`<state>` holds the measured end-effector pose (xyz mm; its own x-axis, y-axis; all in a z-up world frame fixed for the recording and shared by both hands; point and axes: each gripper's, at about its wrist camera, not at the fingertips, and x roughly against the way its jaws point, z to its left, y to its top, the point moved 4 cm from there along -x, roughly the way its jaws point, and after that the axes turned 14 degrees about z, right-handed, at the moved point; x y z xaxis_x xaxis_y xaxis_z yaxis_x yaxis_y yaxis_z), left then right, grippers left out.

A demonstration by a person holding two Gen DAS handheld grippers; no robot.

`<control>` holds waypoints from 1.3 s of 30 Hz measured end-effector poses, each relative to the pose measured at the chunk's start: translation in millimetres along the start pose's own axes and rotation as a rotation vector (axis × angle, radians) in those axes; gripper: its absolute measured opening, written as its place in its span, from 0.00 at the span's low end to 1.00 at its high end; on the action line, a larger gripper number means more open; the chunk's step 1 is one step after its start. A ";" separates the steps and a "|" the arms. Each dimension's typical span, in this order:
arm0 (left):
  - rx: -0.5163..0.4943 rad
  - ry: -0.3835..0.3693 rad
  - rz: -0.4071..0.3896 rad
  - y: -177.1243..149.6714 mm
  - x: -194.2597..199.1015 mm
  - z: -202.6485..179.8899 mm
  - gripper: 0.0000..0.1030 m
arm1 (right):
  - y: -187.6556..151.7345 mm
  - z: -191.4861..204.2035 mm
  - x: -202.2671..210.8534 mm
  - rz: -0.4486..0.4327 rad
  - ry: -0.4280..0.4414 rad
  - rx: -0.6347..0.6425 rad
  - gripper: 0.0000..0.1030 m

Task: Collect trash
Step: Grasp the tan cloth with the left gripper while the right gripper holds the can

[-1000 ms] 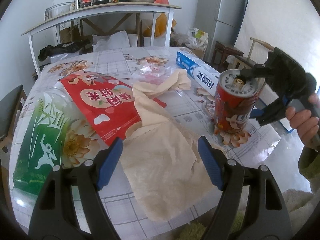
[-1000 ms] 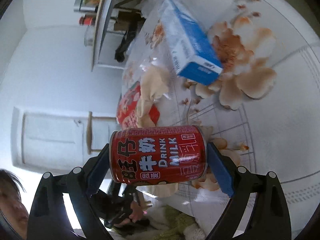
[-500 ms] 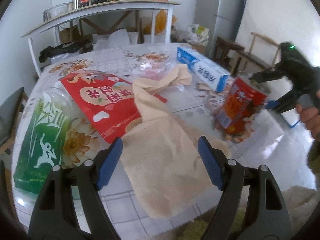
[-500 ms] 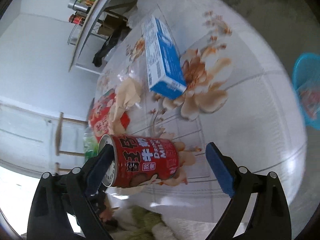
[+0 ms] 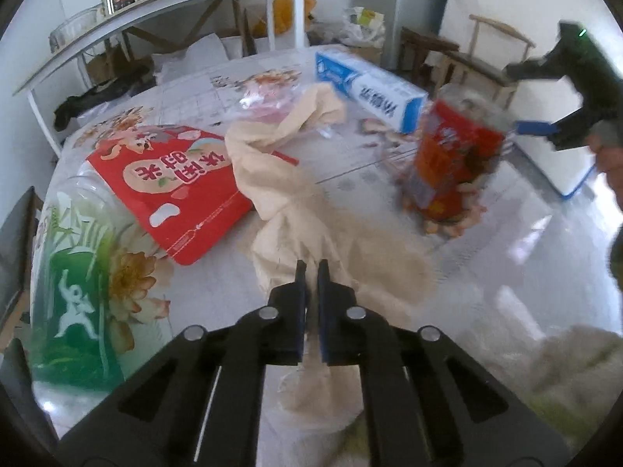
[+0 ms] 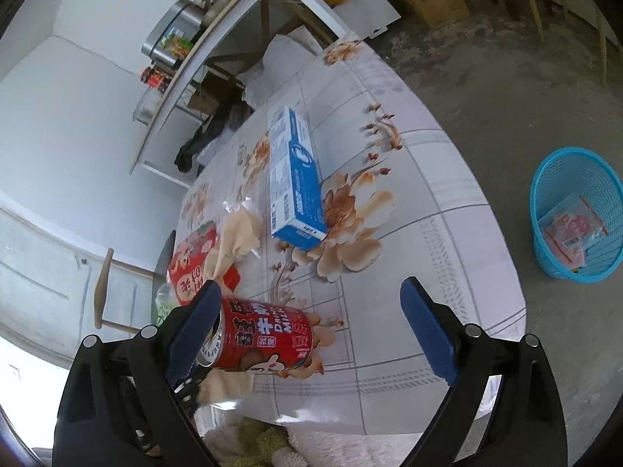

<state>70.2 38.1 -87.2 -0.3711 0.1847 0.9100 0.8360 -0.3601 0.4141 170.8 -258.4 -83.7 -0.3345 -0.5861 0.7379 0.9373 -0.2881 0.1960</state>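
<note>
On the tabletop [image 5: 506,272] the beige tissue [image 5: 296,210] is pinched at its near edge by the clenched left gripper [image 5: 310,272], whose jaws have just been closing. It is best lifted slowly so the thin sheet is not torn, then carried to the blue basket [image 6: 576,210] on the floor. The red can [image 6: 264,336] lies tipped on the tabletop against one finger of the released right gripper [image 6: 311,327], which must be closed on it afresh.

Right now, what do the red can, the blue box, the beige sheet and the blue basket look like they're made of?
Red can: metal, by its silvery rimmed top; glossy printed wall.
Blue box: thin printed cardboard, by the sharp folded edges.
Beige sheet: soft tissue or paper towel, probably; matte, and it crumples where the left gripper pinches it.
Blue basket: moulded plastic, by its slotted, even-coloured wall.
</note>
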 end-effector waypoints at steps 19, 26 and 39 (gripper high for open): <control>0.045 -0.319 -0.044 -32.0 109.0 4.8 0.02 | -7.9 -9.9 14.7 -0.038 0.106 -0.002 0.88; 0.055 -0.182 -0.072 -1.6 60.8 9.9 0.02 | -15.3 -22.4 22.1 -0.053 0.107 -0.040 0.88; -0.037 0.029 0.028 6.7 -19.1 -2.5 0.43 | -12.1 -26.9 8.7 -0.018 0.082 -0.067 0.88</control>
<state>81.8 29.9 -101.8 -0.3600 0.1478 0.9212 0.8308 -0.3984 0.3886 153.9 -280.4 -97.0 -0.3602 -0.6395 0.6791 0.9236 -0.3471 0.1630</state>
